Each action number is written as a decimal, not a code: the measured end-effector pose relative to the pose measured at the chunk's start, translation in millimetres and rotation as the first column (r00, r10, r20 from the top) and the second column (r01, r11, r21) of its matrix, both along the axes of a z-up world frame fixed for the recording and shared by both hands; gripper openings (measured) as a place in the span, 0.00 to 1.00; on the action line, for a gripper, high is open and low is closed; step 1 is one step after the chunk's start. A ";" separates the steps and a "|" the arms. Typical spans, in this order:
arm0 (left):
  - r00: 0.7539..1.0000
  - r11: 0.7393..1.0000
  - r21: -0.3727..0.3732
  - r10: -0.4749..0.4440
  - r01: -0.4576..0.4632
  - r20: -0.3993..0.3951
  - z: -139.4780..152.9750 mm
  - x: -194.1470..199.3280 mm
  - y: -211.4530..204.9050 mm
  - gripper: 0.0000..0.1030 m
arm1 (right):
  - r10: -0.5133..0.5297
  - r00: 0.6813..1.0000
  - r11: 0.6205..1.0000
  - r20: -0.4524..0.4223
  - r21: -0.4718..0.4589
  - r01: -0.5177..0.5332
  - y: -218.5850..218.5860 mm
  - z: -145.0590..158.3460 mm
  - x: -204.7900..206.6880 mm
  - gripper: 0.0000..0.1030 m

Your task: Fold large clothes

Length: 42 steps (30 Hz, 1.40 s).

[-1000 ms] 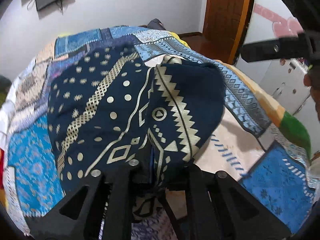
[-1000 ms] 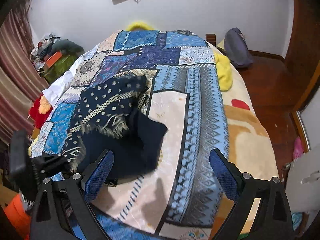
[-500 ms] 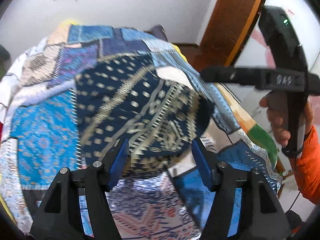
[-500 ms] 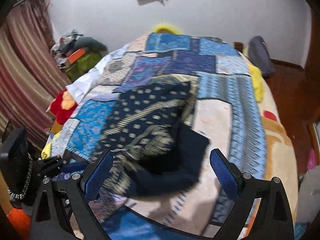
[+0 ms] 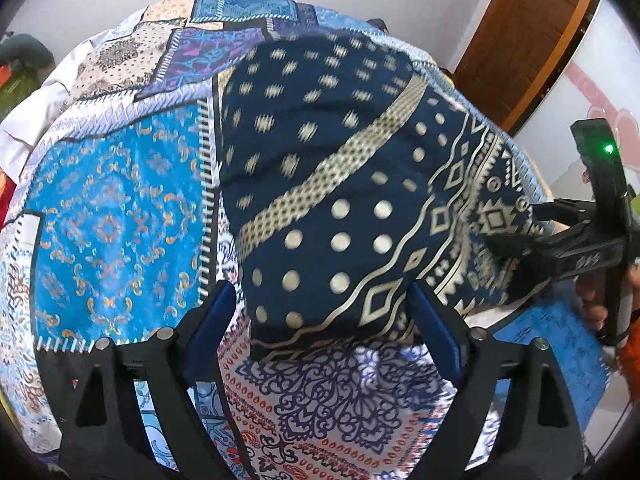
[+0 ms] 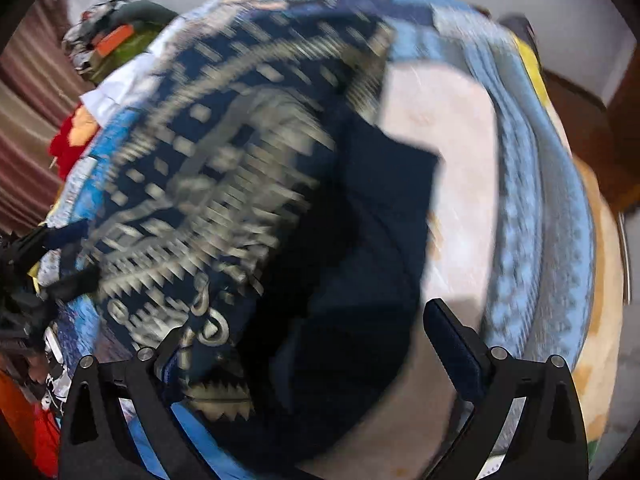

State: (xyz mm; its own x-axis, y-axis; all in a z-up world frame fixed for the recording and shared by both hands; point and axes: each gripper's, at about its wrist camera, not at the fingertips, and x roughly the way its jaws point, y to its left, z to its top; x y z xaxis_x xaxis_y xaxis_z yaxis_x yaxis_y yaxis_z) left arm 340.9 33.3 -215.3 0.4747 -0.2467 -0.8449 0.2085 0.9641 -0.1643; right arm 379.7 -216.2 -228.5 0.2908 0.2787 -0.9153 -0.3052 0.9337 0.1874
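A navy garment (image 5: pixel 340 184) with gold dots and zigzag bands lies folded on the patchwork quilt (image 5: pixel 112 208). My left gripper (image 5: pixel 322 324) hovers at its near edge. Its jaws are opening wide, the cloth edge lies between the blue pads (image 5: pixel 212 320), and nothing is pinched. My right gripper (image 5: pixel 532 230) reaches in low over the garment's right edge. In the blurred right wrist view, the right gripper (image 6: pixel 312 344) stands open over the garment (image 6: pixel 248 200), whose plain dark inner side lies between the fingers. The left gripper (image 6: pixel 76 256) shows at the far left.
The bed fills both views. A wooden door (image 5: pixel 520 40) and a white panel with pink hearts stand to the right. A heap of clothes (image 6: pixel 112 40) and a striped curtain (image 6: pixel 24 120) are on the left. A hand with an orange sleeve (image 5: pixel 628 344) holds the right tool.
My left gripper let go of the garment's fold, opened wide and drew back; the cloth dropped flat. My right gripper stayed open and came down close over the garment.
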 end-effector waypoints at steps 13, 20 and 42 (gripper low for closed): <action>0.999 0.976 0.213 0.036 -0.037 0.007 -13.0 -32.3 11.9 0.88 | -0.072 0.997 0.997 0.013 0.024 0.072 -49.9 14.8 -31.6 0.98; 0.995 0.972 0.220 0.064 -0.079 0.074 10.7 -45.3 31.9 0.88 | -0.069 0.996 0.998 0.059 0.013 0.068 -47.1 44.2 -38.3 0.98; 0.992 0.986 -0.116 0.116 -0.121 -0.050 3.2 90.8 36.8 0.92 | -0.055 0.998 0.985 -0.003 0.164 0.055 -13.7 23.0 46.4 1.00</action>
State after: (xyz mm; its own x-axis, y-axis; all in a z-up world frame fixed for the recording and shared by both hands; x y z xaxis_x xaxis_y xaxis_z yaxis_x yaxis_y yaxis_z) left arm 431.7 70.1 -212.1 0.4708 -0.2901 -0.8332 0.0844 0.9549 -0.2848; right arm 426.2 -229.9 -205.5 0.3113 0.4083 -0.8581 -0.2549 0.9058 0.3385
